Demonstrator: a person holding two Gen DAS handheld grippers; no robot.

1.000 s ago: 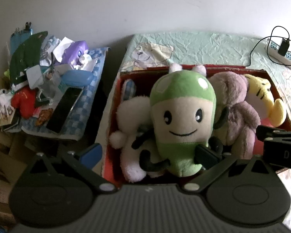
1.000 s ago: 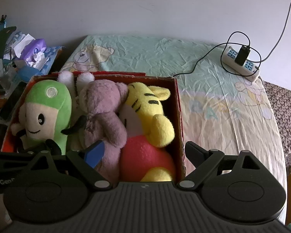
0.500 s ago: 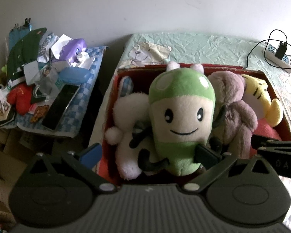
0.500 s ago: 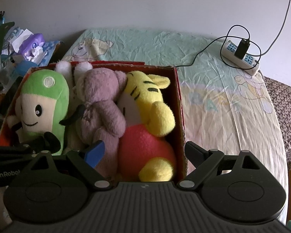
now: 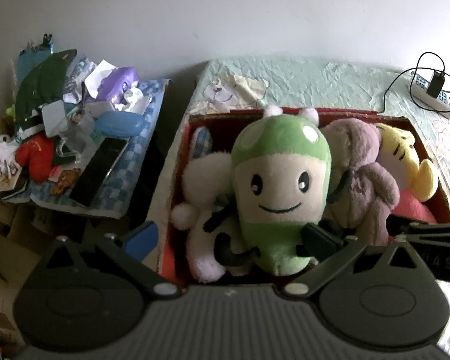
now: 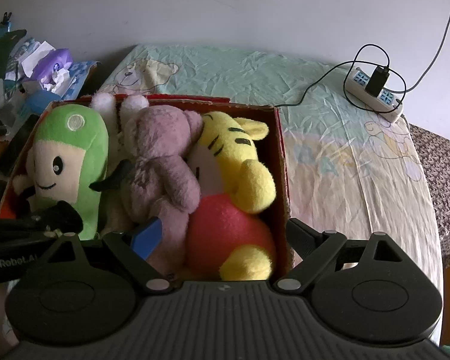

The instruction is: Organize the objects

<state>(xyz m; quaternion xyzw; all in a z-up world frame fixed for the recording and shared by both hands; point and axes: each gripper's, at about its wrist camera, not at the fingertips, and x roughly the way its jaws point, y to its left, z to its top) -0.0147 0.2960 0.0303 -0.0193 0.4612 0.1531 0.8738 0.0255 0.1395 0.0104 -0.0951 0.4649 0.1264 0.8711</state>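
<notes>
A bed (image 5: 330,81) with a crumpled pale-green sheet runs along a plain white wall, and on it sits a red cardboard box (image 5: 177,162) packed with soft toys; a cluttered side stand (image 5: 84,138) lies to its left. From the left wrist, the left gripper (image 5: 229,237) has its jaws spread wide, the blue-padded finger outside the box's left wall and the dark one against the base of the green plush (image 5: 280,177), which stands upright at the middle of the box with a white plush (image 5: 204,174) squeezed to its left and a mauve bear (image 5: 363,174) to its right. From the right wrist, the right gripper (image 6: 222,237) is likewise wide open, straddling the right end of the box: one finger by the mauve bear, the other outside the right wall, with the yellow tiger plush (image 6: 240,162) between them. A power strip (image 6: 375,93) and its cable rest well apart on the sheet. The toys look already packed, so the step is probably to settle them or shift the box. For that, the jaws should close on a firm wall edge rather than on fur, both sides moving level so nothing tips out.
</notes>
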